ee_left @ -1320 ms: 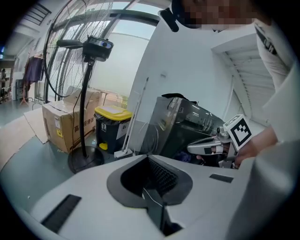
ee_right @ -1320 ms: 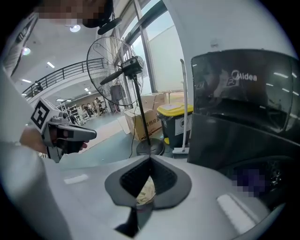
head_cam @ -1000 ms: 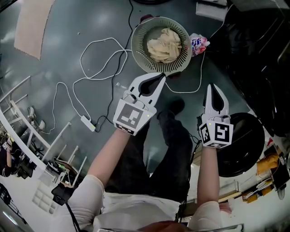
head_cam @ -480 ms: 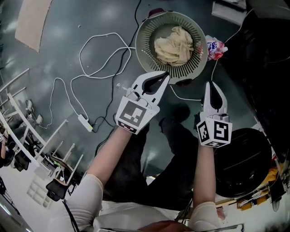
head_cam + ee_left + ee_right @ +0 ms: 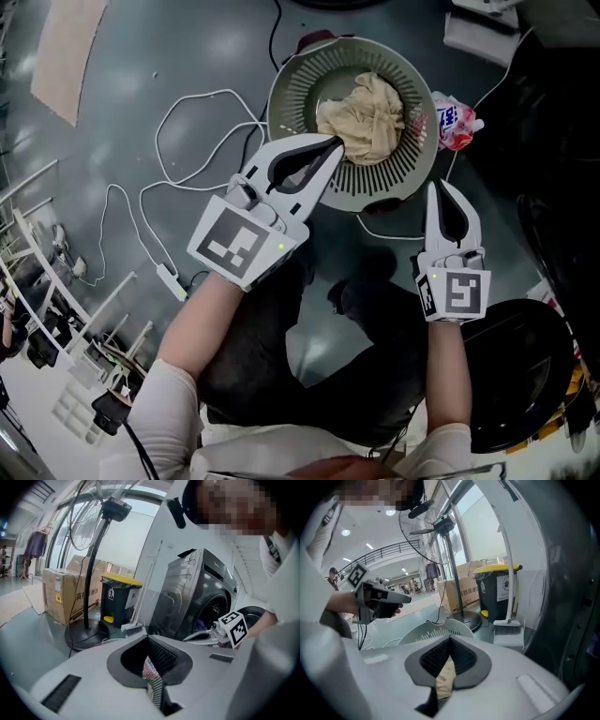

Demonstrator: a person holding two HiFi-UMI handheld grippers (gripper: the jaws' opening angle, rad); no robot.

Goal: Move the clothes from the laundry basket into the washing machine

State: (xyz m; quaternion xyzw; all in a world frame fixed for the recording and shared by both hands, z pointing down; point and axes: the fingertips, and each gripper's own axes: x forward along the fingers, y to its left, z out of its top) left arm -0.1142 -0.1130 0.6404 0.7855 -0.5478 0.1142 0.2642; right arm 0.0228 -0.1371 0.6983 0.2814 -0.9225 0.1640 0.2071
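Two tongs are held out over a grey floor, both clenched with nothing between them. The left tongs (image 5: 330,147) point their closed tips at the near edge of a crumpled beige cloth (image 5: 367,112) and seem just to touch it in the head view. The left gripper view shows only a thin slit between the ribbed pads. The cloth lies in the middle of a round slatted laundry basket (image 5: 412,183) on the floor. The right tongs (image 5: 442,191) hover just outside the basket's near rim, tips together. A pink packet (image 5: 457,122) lies beside the basket on the right. A white cable (image 5: 187,141) loops across the floor to the left. The dark washing machine (image 5: 197,597) stands apart from the basket, with a yellow-lidded bin (image 5: 117,595) and a cardboard box (image 5: 61,597) further along.
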